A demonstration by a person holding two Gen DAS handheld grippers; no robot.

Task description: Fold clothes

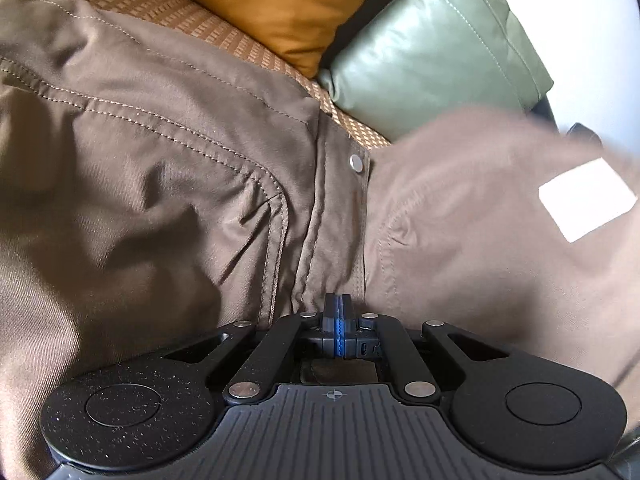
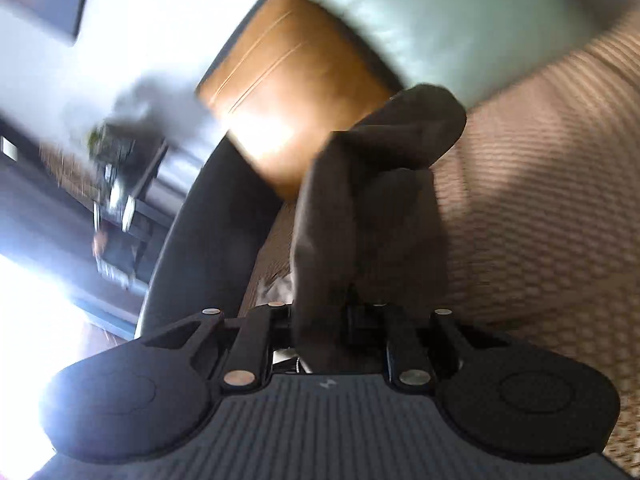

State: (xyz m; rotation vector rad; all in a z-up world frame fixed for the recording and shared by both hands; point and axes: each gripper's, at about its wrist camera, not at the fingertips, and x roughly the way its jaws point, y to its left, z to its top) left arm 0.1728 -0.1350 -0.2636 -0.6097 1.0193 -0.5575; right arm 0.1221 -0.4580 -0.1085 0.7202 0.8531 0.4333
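Left wrist view is filled mostly by a brown garment [image 1: 152,168], a pair of trousers or shorts by its waistband, fly placket and curved pocket seam, all sewn with pale topstitching. It lies spread over a sofa seat covered by a woven tan mat [image 1: 224,36]. One flap of the same cloth on the right is raised and blurred, with a white rectangular label [image 1: 587,199] on it. Behind the garment an ochre cushion [image 1: 288,4] leans beside a pale green leather cushion [image 1: 432,48], the two touching at their lower corners. A round metal snap button [image 1: 357,163] sits at the top of the placket. At the bottom of this view the left gripper [image 1: 338,312] has its two black fingers pressed flat together, blue pads meeting, at the lower end of the placket; whether any cloth is pinched between them cannot be told.

Right wrist view is heavily blurred. The woven mat [image 2: 540,208] fills the right side, the green cushion [image 2: 460,16] the top, the ochre cushion [image 2: 296,92] the middle, and the sofa's dark curved edge [image 2: 188,240] runs down the left, with bright, unreadable room beyond. The right gripper [image 2: 340,312] has its jaws drawn narrow on a bunched fold of the brown garment [image 2: 372,208], which stands up from between the fingers, clear of the mat.
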